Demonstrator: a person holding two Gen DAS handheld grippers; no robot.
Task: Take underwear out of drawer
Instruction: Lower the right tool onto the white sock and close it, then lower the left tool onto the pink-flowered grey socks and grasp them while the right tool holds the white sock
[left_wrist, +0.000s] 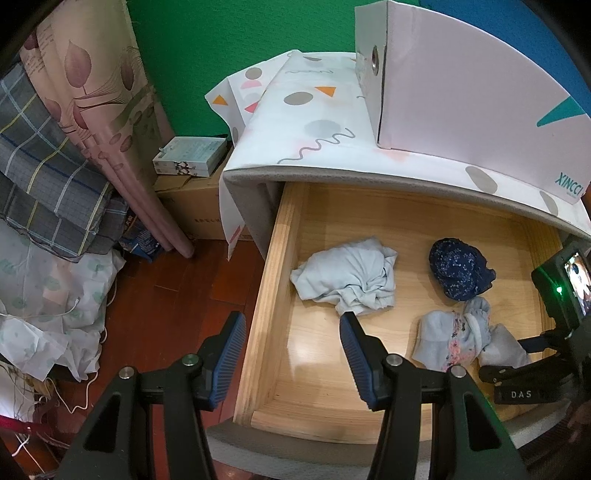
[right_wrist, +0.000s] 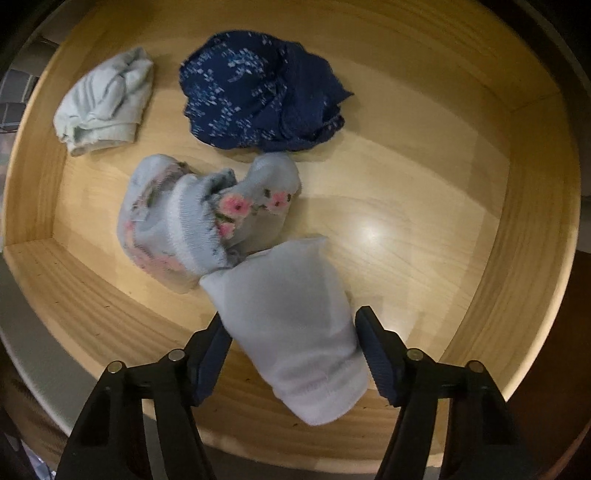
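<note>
Right tool (right_wrist: 291, 350) down in drawer (left_wrist: 258, 317)
Jaws astride pale sock (right_wrist: 295, 332), not yet clamped; left tool (left_wrist: 293, 354) partly open, empty, over drawer edge

The drawer (right_wrist: 480, 206) is pale yellow wood, and in it the crumpled garment (right_wrist: 258, 92) farthest back is navy with small white flecks, while the bundle (right_wrist: 107, 107) to its left is plain pale mint-blue. Nearer the drawer's front lies light blue fabric (right_wrist: 207, 214) with pink flowers and green leaves, touching a plain whitish-blue piece (right_wrist: 295, 325). Above the drawer, the cloth (left_wrist: 314, 125) is white with grey circles, orange triangles, pink shapes and grey squiggles, against a green wall (left_wrist: 207, 40).
</note>
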